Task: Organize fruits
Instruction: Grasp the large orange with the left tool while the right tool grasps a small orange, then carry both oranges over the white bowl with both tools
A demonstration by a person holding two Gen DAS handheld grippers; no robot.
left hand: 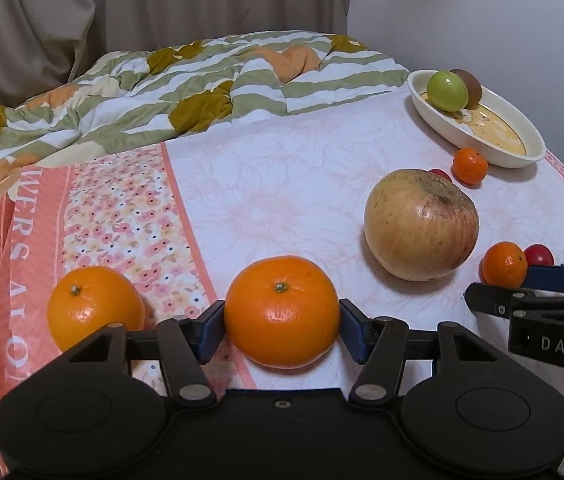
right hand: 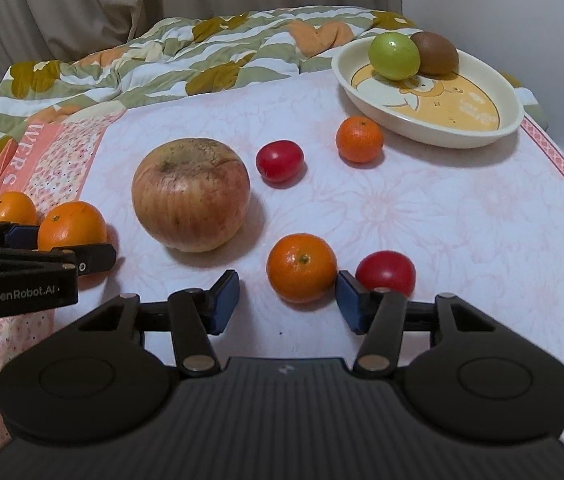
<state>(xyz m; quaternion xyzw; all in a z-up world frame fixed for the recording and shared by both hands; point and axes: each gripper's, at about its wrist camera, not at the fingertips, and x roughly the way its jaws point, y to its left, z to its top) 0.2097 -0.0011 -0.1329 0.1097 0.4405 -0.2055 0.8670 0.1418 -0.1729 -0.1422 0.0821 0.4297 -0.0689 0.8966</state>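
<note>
With the left gripper (left hand: 282,322) clamped on the near orange (left hand: 282,312) on the cloth, the right gripper (right hand: 287,300), part-open, should centre on the small mandarin (right hand: 301,268) before squeezing.

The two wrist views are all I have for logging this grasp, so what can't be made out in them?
- Left wrist view: a red fruit peeks from behind the apple, mostly hidden.
- Left wrist view: the right gripper is cut off by the right edge; its far finger covers part of a small orange.
- Right wrist view: the left gripper hides the lower half of an orange.
</note>
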